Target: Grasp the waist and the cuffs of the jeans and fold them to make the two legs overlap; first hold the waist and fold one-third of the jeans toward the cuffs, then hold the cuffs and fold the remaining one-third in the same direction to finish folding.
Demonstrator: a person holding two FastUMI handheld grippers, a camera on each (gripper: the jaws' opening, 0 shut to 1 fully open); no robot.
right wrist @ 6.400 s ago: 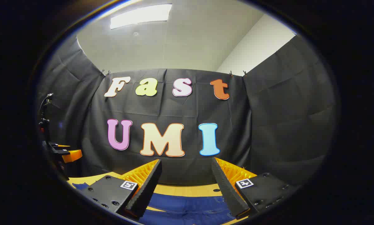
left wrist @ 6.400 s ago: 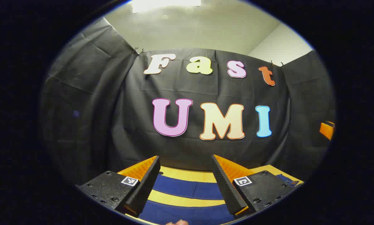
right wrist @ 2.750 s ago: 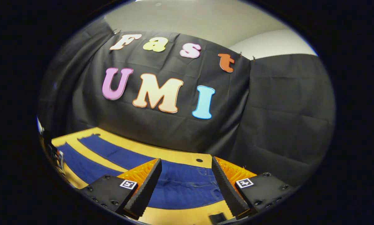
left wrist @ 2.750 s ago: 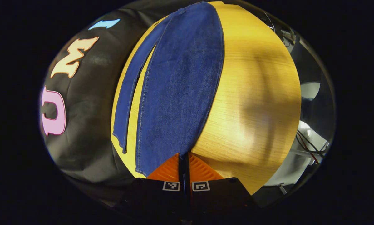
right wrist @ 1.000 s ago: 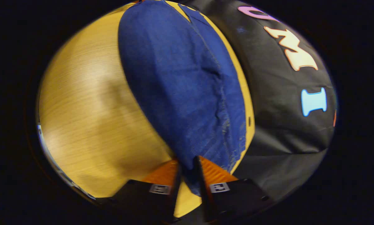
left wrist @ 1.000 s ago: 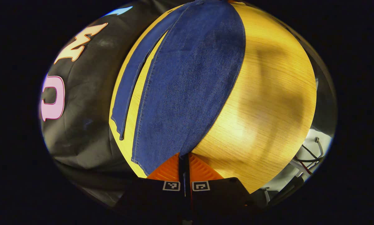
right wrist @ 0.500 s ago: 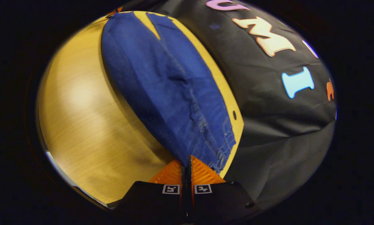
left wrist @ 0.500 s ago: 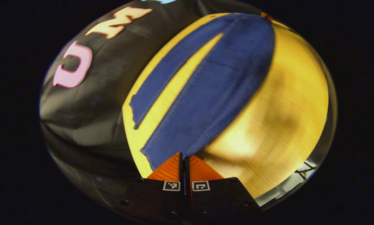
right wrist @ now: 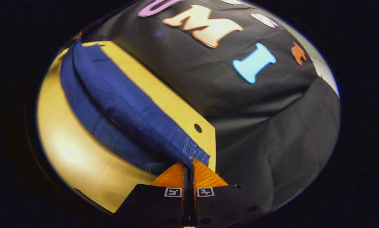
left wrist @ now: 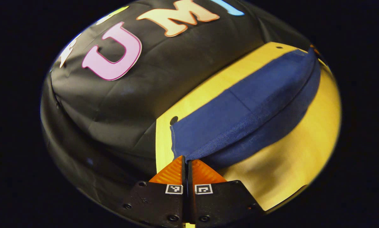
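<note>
We had both tongs clamped on the jeans at this point. The left tongs were pinched tight on a cuff corner at the hem end, no visible gap between the orange fingers. The right tongs were pinched the same way on the waist end, where the stitched band sat right at the tips. The jeans lay lengthwise along the far side of the bench, close to the black cloth wall. In the left gripper view one leg arched over the other, upper layer bowed up and not flat, with a shadowed gap under it. The right gripper view showed the same two layers running away from the waist. Our read: we were mid first step, leg-over-leg fold roughly in place but edges not laid down or released. Left to do, judging from this: settle the top leg flat, then the waist third toward the cuffs, then the cuff third. We couldn't tell whether the far edges lined up, as the upper layer hid them.
</note>
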